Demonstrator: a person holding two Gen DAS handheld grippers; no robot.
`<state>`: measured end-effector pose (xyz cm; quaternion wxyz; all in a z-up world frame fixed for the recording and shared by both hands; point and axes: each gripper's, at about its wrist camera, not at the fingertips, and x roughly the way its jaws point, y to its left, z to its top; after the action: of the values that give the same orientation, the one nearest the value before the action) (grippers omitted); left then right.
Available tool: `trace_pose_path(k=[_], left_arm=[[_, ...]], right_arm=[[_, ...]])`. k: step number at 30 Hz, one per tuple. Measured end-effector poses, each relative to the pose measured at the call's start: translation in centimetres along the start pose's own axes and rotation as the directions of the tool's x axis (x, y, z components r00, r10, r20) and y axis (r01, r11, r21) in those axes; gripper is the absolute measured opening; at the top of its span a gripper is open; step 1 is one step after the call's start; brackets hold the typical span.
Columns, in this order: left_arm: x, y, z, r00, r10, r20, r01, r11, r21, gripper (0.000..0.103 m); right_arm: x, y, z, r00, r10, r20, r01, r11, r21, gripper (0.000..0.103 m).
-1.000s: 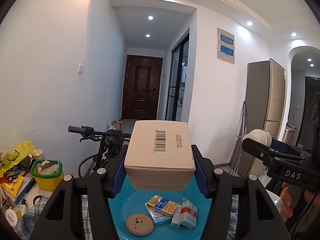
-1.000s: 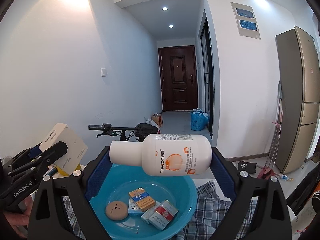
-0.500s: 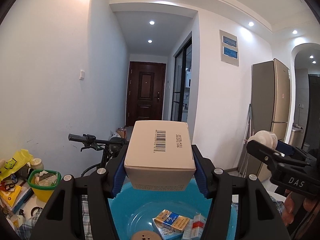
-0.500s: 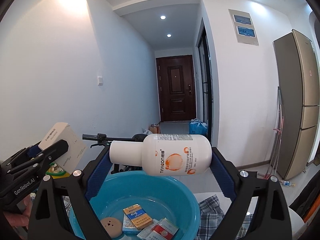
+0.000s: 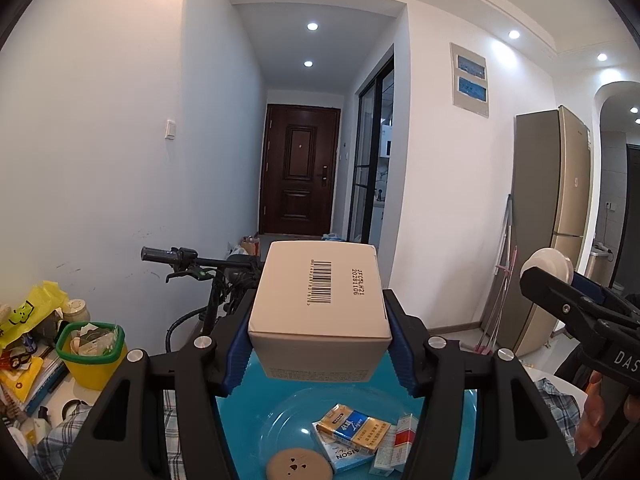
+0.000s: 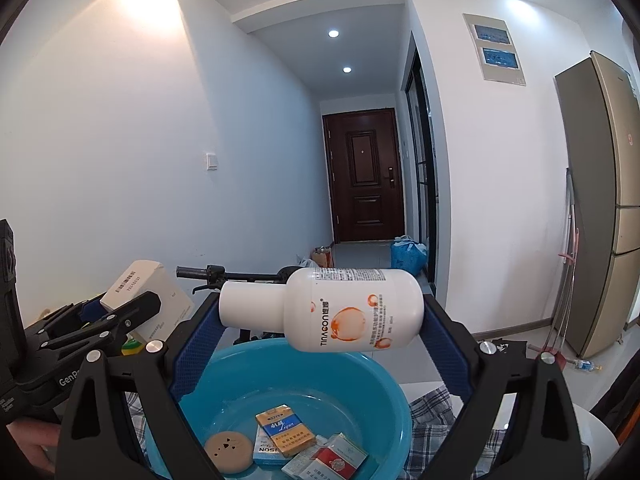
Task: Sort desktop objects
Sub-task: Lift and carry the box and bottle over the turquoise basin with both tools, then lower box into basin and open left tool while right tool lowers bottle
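Nearest us, in the blue basin [image 6: 384,384], lie a round tan disc [image 6: 228,451], a blue pack marked "AISON" [image 5: 347,456], a gold-and-blue pack reading "Liqun" [image 6: 285,429] and a red-and-white pack [image 6: 338,460]. Above the basin our left gripper [image 5: 318,334] is clamped on a white carton [image 5: 320,312] printed with a barcode, "JFC5LH21" and "20281106". Our right gripper [image 6: 322,320], jaws wide, pinches a white bottle [image 6: 344,314] lengthwise, lying sideways, labelled "TINAGON" with orange bubbles. Left of the basin stands a yellow bin [image 5: 93,354]. Far off we see a handlebar [image 5: 176,258] and a dark door [image 6: 362,176].
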<state>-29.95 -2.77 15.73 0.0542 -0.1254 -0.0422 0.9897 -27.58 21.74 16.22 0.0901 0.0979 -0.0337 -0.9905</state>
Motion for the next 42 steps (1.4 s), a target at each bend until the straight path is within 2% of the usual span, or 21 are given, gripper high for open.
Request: trace_pose_path(k=[5, 9, 12, 16, 20, 23, 25, 27, 32, 35, 37, 42], left_arm=[[1.2, 0.8, -0.6, 0.997, -0.019, -0.072, 0.016, 0.999, -0.037, 0.061], [3.9, 1.5, -1.9, 0.984, 0.015, -0.176, -0.023, 0.999, -0.045, 0.061], [6.1, 2.5, -3.0, 0.968, -0.003, -0.250, -0.020, 0.996, -0.088, 0.061], [8.6, 2.7, -4.5, 0.940, -0.002, -0.340, -0.020, 0.998, -0.060, 0.061], [10.0, 2.6, -5.7, 0.912, -0.017, -0.411, -0.008, 0.998, -0.059, 0.061], [10.4, 2.2, -6.4, 0.893, 0.020, -0.449, -0.036, 0.999, -0.026, 0.061], [10.8, 2.3, -6.7, 0.881, 0.016, -0.472, -0.034, 0.999, -0.031, 0.061], [11.3, 2.5, -7.2, 0.861, 0.004, -0.508, -0.031, 0.998, -0.045, 0.061], [12.4, 2.8, -8.4, 0.828, 0.045, -0.559, -0.072, 0.997, -0.027, 0.061], [13.0, 3.0, -8.9, 0.808, 0.042, -0.587, -0.069, 0.997, -0.023, 0.061], [13.2, 3.1, -9.1, 0.802, 0.054, -0.595, -0.079, 0.997, -0.016, 0.061], [13.4, 3.0, -9.4, 0.791, 0.045, -0.610, -0.072, 0.997, -0.020, 0.061]], right_arm=[[1.3, 0.2, -0.7, 0.999, 0.009, -0.040, -0.010, 1.000, -0.004, 0.093], [2.7, 0.3, -1.5, 0.998, -0.012, -0.066, 0.010, 1.000, -0.022, 0.093], [4.2, 0.3, -2.3, 0.993, -0.006, -0.118, 0.003, 1.000, -0.025, 0.093], [5.8, -0.1, -3.2, 0.986, -0.010, -0.168, 0.007, 1.000, -0.021, 0.093], [7.2, -0.2, -4.1, 0.970, -0.020, -0.244, 0.011, 0.999, -0.038, 0.093], [8.2, -0.7, -4.8, 0.953, -0.041, -0.300, 0.036, 0.999, -0.021, 0.093], [9.1, -1.0, -5.4, 0.936, -0.056, -0.347, 0.051, 0.998, -0.025, 0.093], [9.7, -1.3, -5.8, 0.923, -0.057, -0.379, 0.051, 0.998, -0.026, 0.093], [11.1, -1.4, -7.2, 0.889, -0.018, -0.458, 0.016, 1.000, -0.009, 0.093], [11.3, -1.4, -7.7, 0.879, -0.002, -0.477, 0.002, 1.000, -0.001, 0.093], [11.7, -1.2, -8.1, 0.865, 0.013, -0.502, -0.015, 1.000, 0.000, 0.093], [13.1, -0.9, -9.8, 0.796, 0.037, -0.605, -0.052, 0.999, -0.008, 0.093]])
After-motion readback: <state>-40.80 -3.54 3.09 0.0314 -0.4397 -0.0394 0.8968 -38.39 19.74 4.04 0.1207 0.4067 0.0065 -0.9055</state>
